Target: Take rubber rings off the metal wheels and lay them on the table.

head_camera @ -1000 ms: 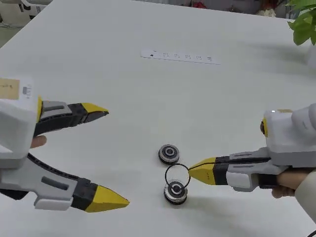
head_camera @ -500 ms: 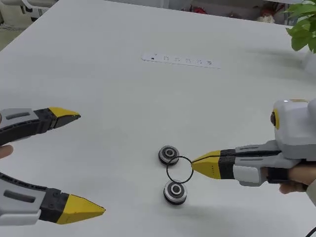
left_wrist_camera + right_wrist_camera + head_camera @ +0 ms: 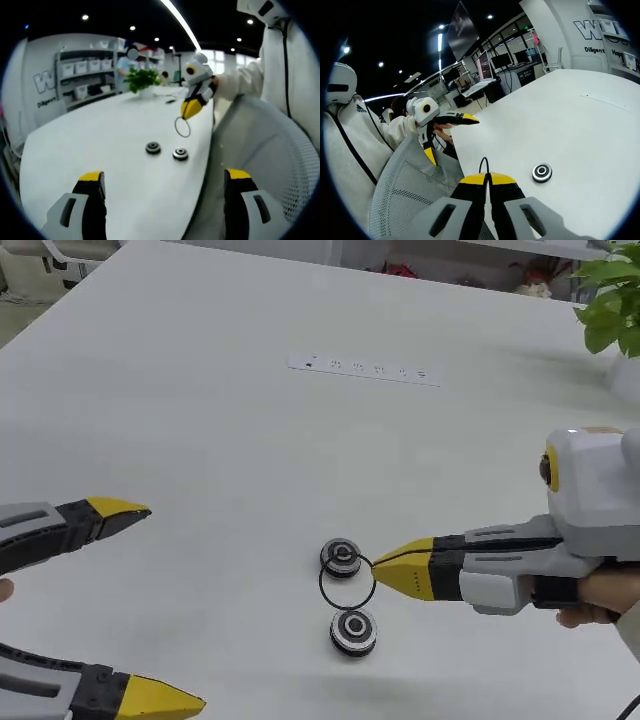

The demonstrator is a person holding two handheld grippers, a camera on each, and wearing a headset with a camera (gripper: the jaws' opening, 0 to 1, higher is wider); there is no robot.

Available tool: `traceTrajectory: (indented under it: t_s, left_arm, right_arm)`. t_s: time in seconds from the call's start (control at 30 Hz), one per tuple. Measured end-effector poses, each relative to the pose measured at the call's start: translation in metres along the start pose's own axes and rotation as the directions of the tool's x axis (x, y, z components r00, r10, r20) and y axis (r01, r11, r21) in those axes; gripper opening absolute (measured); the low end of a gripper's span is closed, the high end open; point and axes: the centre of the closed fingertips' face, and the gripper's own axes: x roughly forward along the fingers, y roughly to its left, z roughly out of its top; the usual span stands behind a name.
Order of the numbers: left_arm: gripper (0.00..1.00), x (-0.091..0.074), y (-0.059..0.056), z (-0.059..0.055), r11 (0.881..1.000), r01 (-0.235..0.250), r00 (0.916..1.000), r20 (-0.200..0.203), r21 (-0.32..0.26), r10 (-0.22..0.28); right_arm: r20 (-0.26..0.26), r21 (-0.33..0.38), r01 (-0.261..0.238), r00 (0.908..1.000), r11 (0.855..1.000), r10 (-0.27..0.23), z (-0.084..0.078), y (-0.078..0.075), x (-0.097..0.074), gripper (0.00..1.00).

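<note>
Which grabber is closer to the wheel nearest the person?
Right. The right gripper, holding the rubber ring, hangs just up and right of that wheel; the open left gripper is far off to its left.

**Cut Off and Hidden**

The head view's edge cut off most of the left gripper (image 3: 165, 608) and part of the plant (image 3: 612, 302). In the right gripper view, the right gripper (image 3: 487, 175) hid most of the rubber ring (image 3: 483, 163). The white strip's (image 3: 365, 370) marks were too small to read.
</note>
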Motion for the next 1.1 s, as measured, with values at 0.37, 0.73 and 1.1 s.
traceTrajectory:
  t_s: [0.37,0.73,1.1]
  left_arm:
    - [1.0,0.001,-0.005,-0.006,1.0,0.005,0.9999,-0.009,-0.006,-0.005]
    - [1.0,-0.001,-0.004,-0.009,1.0,-0.009,0.9999,-0.006,-0.019,0.009]
    - [1.0,-0.001,-0.004,-0.007,1.0,-0.018,0.9996,0.02,-0.018,0.018]
  right_arm:
    - [-0.024,-0.009,-0.01,0.9997,1.0,0.01,0.012,0.011,0.019,0.0]
    - [-0.077,-0.029,-0.046,0.9961,0.999,0.043,0.008,0.013,0.043,0.0]
    - [-0.157,-0.017,-0.063,0.9857,0.998,0.06,-0.012,0.009,0.065,0.0]
